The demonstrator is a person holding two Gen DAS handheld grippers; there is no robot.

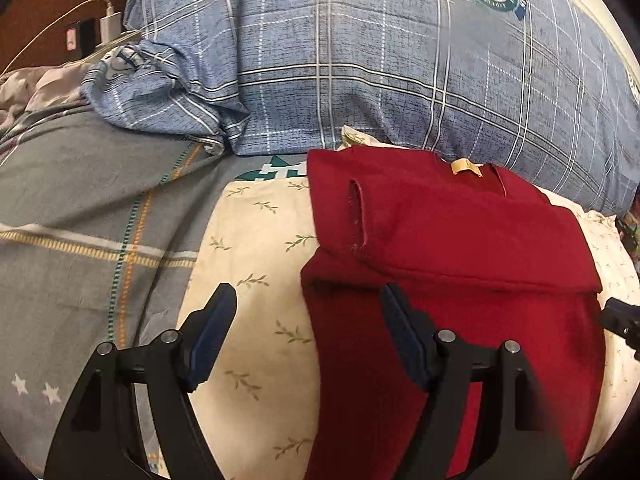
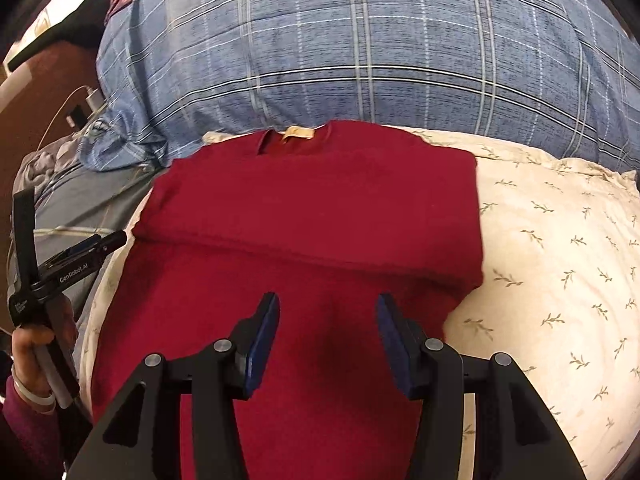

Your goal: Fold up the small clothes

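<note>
Overhead, both tongs hang released above a half-folded shirt.
Left tongs [image 1: 308,300] spread wide at its edge, right tongs [image 2: 328,304] over the dark red knit shirt [image 2: 304,216], lying on a cream leaf-print pillow [image 2: 560,260] against a blue plaid pillow [image 2: 360,40].

A big blue plaid quilt [image 1: 380,60] lies bunched behind a cream leaf-print pillow [image 2: 560,240]; a white charger [image 1: 109,24] sits plugged beside a grey checked sheet [image 1: 80,208].

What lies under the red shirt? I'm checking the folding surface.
The red shirt lies on a cream leaf-print pillow. Only the pillow's edges show; the part beneath the shirt is covered.
</note>
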